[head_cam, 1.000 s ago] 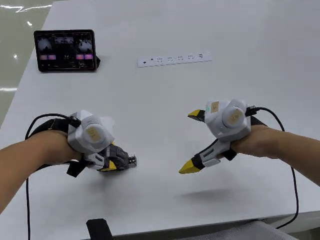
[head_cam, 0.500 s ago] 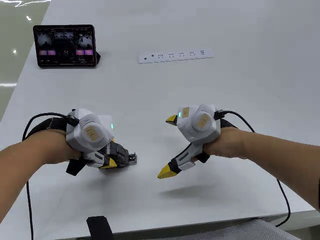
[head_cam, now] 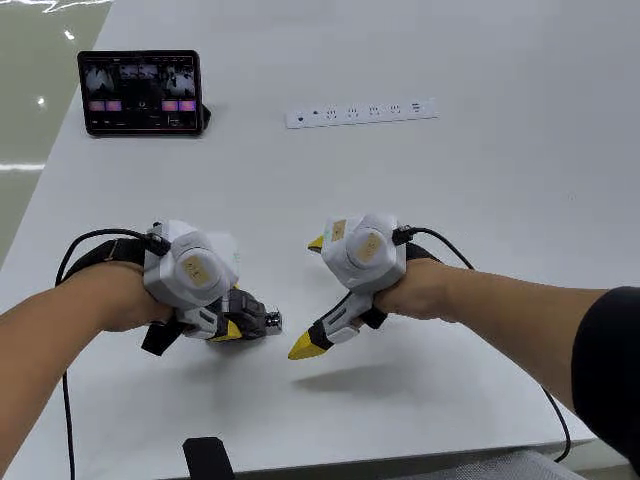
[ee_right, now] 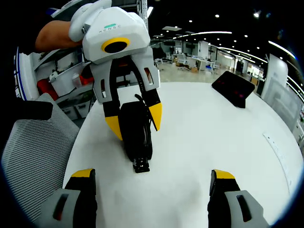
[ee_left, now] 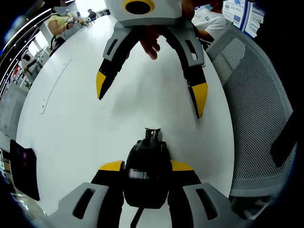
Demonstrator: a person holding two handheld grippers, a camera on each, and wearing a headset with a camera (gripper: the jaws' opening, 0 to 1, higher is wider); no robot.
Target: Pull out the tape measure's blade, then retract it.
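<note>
- The left gripper (head_cam: 241, 323), close to the near edge of the worktop (head_cam: 420, 190), has its jaws clenched on the black tape measure (head_cam: 254, 317).
- The right gripper (head_cam: 310, 296) faces the tape measure just beside it, jaws released wide.
- Toward the far edge lie a power strip (head_cam: 362, 112) and a tablet (head_cam: 142, 92).

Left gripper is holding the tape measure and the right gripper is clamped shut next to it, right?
Not quite. The left gripper holds the tape measure, but the right gripper is open, jaws spread wide next to it, as the right gripper view shows.
</note>
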